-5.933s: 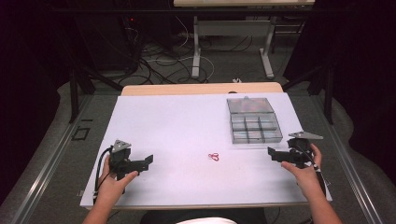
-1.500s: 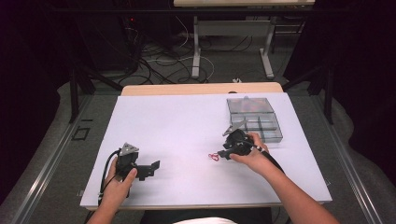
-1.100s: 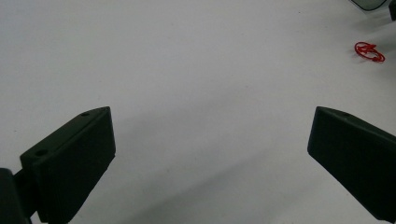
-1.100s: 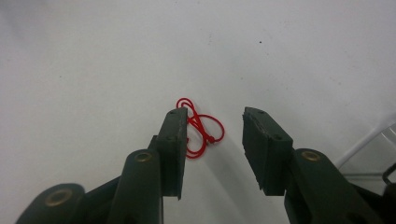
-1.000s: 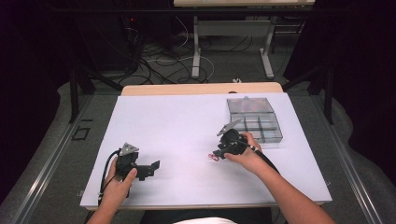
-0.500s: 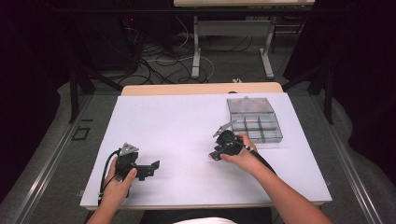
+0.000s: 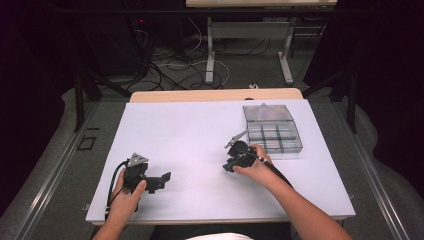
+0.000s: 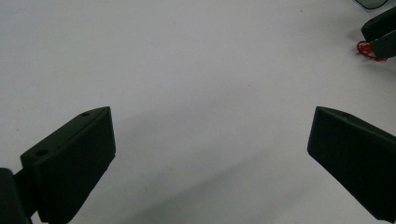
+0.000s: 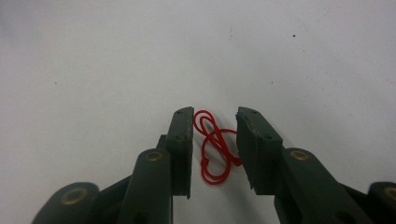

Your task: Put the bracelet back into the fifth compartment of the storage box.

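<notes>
A small red looped cord [image 9: 215, 149] lies on the white table [image 7: 200, 130], between the two jaws of my right gripper [image 9: 215, 116]. The jaws stand narrowly apart on either side of it, close against its loops but with a gap left. In the high view my right gripper [image 7: 228, 167] sits low on the table right of centre, pointing left. From the left gripper view the cord [image 8: 366, 50] shows at the far upper right under the right gripper's tips [image 8: 380, 35]. My left gripper [image 7: 165, 179] rests near the front left, wide open [image 8: 210, 121] over bare table.
A clear plastic compartment box [image 7: 272, 129] with its lid open stands just behind and to the right of my right hand. The table's front edge runs close below both forearms. Dark floor with cables lies beyond the far edge.
My right gripper has moved from the right edge leftward to the red cord, settled low over it and narrowed its jaws around it. The left gripper has barely moved.
</notes>
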`<move>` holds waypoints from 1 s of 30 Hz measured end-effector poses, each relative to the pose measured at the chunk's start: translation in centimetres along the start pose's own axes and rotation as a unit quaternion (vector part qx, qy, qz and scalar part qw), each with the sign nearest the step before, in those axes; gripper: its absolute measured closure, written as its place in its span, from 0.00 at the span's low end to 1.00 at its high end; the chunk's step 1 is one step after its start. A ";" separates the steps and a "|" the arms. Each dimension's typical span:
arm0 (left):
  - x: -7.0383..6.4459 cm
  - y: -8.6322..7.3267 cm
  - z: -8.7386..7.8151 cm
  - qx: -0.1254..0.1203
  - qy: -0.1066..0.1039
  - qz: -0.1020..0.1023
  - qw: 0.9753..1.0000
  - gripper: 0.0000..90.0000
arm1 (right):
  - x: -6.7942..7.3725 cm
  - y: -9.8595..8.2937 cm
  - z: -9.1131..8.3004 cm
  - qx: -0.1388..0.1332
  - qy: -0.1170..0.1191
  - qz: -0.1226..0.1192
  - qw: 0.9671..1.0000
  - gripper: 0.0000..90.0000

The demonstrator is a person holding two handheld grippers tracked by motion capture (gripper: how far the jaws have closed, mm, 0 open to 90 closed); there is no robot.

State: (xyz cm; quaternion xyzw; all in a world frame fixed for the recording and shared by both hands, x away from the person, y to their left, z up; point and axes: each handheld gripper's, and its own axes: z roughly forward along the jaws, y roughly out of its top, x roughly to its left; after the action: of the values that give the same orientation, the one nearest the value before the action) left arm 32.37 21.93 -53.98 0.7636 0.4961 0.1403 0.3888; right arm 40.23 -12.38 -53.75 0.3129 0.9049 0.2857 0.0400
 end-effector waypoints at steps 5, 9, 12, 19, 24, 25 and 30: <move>0.0 0.0 0.0 0.001 0.000 0.000 1.000 0.01 | 0.0 0.0 0.1 0.006 -0.005 0.004 1.000 0.80; 0.0 0.0 0.0 0.000 0.000 0.001 1.000 0.01 | 0.0 0.0 0.2 0.012 -0.009 0.003 1.000 0.83; 0.0 0.0 0.0 0.000 0.001 0.001 1.000 0.01 | -0.1 -0.1 0.3 0.015 -0.010 -0.002 1.000 0.85; 0.0 0.0 0.1 0.000 0.000 0.001 1.000 0.01 | -0.2 0.0 0.3 0.018 -0.019 -0.006 1.000 0.91; 0.0 0.0 0.1 0.000 0.001 0.000 1.000 0.01 | -0.3 -0.1 0.3 0.018 -0.018 -0.004 1.000 0.96; 0.0 0.0 0.1 0.001 0.000 0.000 1.000 0.01 | -0.3 -0.1 0.3 0.018 -0.019 -0.003 1.000 0.96; 0.1 0.0 0.1 0.001 0.000 -0.001 1.000 0.01 | -0.2 -0.1 0.3 0.017 -0.021 0.003 1.000 0.99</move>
State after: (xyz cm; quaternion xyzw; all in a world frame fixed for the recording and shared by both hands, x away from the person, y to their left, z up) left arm 32.42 21.95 -54.08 0.7634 0.4971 0.1398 0.3881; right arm 40.43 -12.38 -54.08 0.3218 0.9077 0.2642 0.0527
